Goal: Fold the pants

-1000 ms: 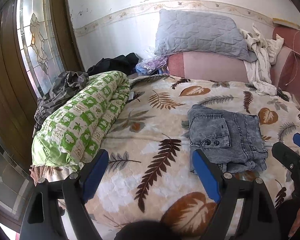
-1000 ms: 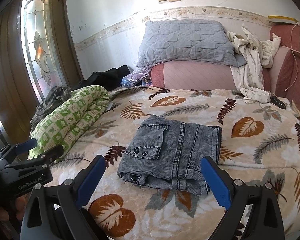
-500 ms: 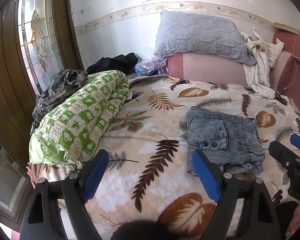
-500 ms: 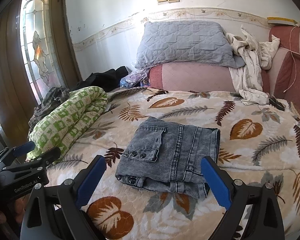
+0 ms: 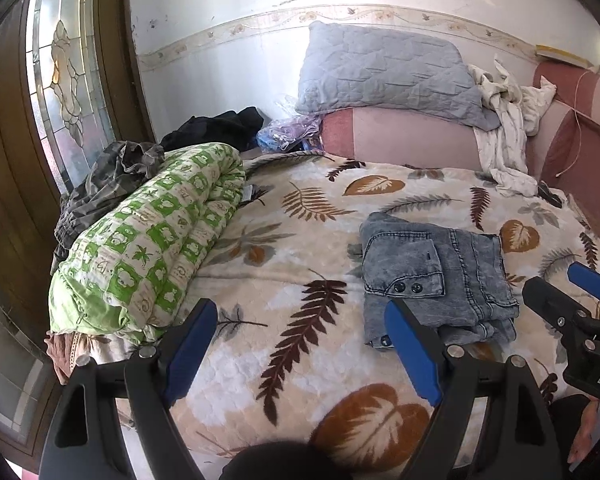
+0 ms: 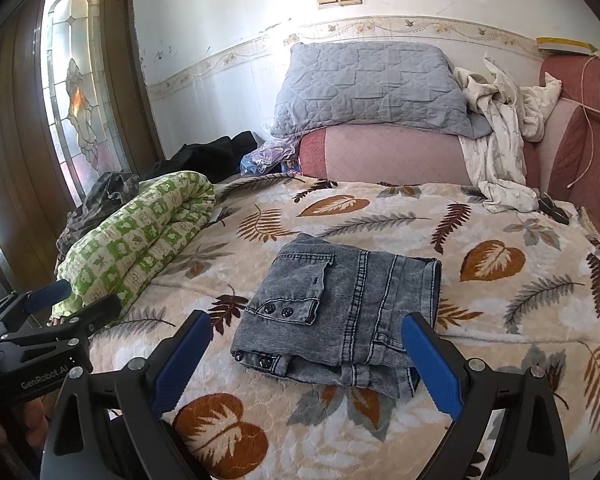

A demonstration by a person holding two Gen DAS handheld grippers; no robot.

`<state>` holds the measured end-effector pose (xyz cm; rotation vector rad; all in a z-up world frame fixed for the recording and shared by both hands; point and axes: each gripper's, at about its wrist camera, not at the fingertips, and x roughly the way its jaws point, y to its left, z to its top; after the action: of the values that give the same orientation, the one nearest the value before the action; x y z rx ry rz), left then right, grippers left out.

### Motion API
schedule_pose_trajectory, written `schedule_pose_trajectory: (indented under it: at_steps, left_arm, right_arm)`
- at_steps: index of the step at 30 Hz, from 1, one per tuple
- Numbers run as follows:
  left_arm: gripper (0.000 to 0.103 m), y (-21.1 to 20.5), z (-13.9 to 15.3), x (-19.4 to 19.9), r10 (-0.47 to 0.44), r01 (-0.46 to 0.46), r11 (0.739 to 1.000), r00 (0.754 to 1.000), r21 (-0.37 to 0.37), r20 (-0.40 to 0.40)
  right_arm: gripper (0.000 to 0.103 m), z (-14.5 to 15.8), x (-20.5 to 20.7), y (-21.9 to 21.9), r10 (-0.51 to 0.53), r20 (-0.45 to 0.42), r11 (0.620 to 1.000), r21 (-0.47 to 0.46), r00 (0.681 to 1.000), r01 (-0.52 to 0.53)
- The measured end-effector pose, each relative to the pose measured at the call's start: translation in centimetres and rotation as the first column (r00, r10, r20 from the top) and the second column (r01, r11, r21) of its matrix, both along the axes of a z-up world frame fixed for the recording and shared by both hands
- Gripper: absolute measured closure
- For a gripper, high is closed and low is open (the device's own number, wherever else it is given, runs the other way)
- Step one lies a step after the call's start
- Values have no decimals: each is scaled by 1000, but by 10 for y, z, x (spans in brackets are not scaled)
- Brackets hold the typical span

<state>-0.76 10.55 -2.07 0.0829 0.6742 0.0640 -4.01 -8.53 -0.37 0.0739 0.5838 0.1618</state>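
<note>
Grey washed denim pants (image 6: 340, 312) lie folded into a compact rectangle on the leaf-print bedspread (image 6: 500, 292), pocket flap with two snaps on top. They also show in the left wrist view (image 5: 436, 280). My right gripper (image 6: 308, 364) is open and empty, held back from the near edge of the pants. My left gripper (image 5: 300, 344) is open and empty, over the bedspread (image 5: 300, 240) to the left of the pants. Each gripper shows at the edge of the other's view.
A rolled green-and-white quilt (image 5: 148, 248) lies along the bed's left edge, with dark clothes (image 5: 112, 176) behind it. A grey pillow (image 6: 372, 88) rests on the pink headboard (image 6: 380, 156). White cloth (image 6: 500, 140) hangs at the right. A stained-glass door (image 6: 76, 96) stands at left.
Both grippers have drawn back a little from the bed, so the pants look smaller and farther. The pants have not moved.
</note>
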Motion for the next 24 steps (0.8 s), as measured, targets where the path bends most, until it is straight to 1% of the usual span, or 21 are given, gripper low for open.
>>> schedule_pose_trajectory:
  at_steps: [6, 15, 24]
  left_arm:
    - [17, 8, 0, -1, 8, -8, 1000, 1000, -18, 5]
    - [17, 29, -1, -1, 30, -30, 998, 1000, -47, 3]
    - [17, 50, 4, -7, 41, -41, 996, 999, -79, 1]
  right_arm:
    - [5, 1, 0, 3, 4, 0, 1000, -9, 1000, -4]
    - [5, 3, 0, 21, 22, -6, 999, -40, 1000, -22]
    - [5, 9, -10, 35, 27, -13, 999, -46, 1000, -28]
